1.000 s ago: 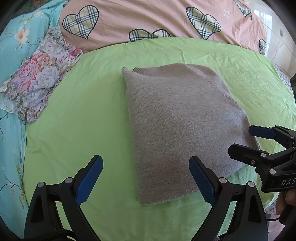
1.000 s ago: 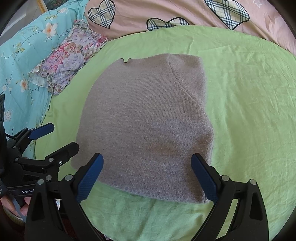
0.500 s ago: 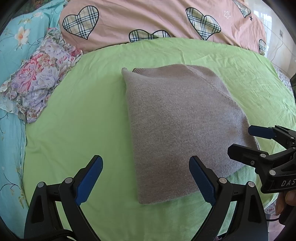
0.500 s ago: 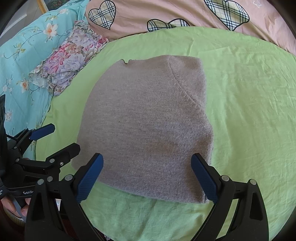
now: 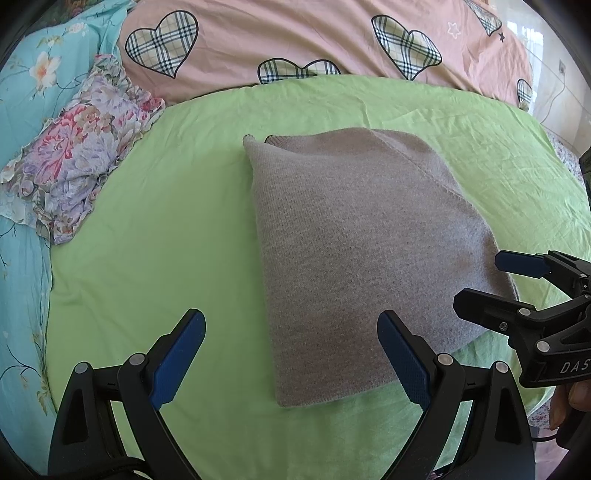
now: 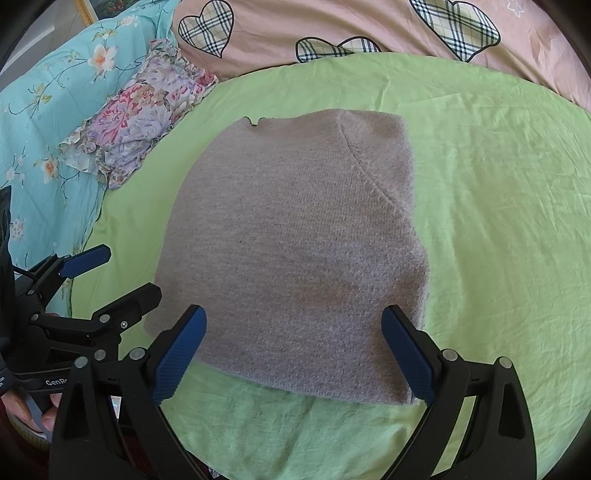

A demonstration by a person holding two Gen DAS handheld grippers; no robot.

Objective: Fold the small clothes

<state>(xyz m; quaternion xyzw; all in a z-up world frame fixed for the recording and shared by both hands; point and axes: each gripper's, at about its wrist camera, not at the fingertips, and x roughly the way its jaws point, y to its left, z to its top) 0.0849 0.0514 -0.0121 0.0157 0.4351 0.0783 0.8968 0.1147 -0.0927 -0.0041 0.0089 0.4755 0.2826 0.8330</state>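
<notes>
A grey-brown knitted garment (image 5: 354, 240) (image 6: 295, 251) lies folded flat into a rough rectangle on the green sheet (image 5: 155, 229) (image 6: 498, 206). My left gripper (image 5: 291, 343) hovers open over the garment's near left corner, with nothing between its blue pads. My right gripper (image 6: 293, 339) hangs open above the garment's near edge, also empty. Each gripper shows in the other's view: the right gripper (image 5: 491, 280) at the garment's right edge, the left gripper (image 6: 122, 273) at its left edge, both with jaws apart.
A folded floral cloth (image 5: 74, 155) (image 6: 140, 122) lies at the sheet's far left. A pink quilt with plaid hearts (image 5: 295, 37) (image 6: 369, 26) runs along the back, a turquoise flowered cover (image 5: 22, 258) (image 6: 44, 129) down the left side. A hand holds each gripper.
</notes>
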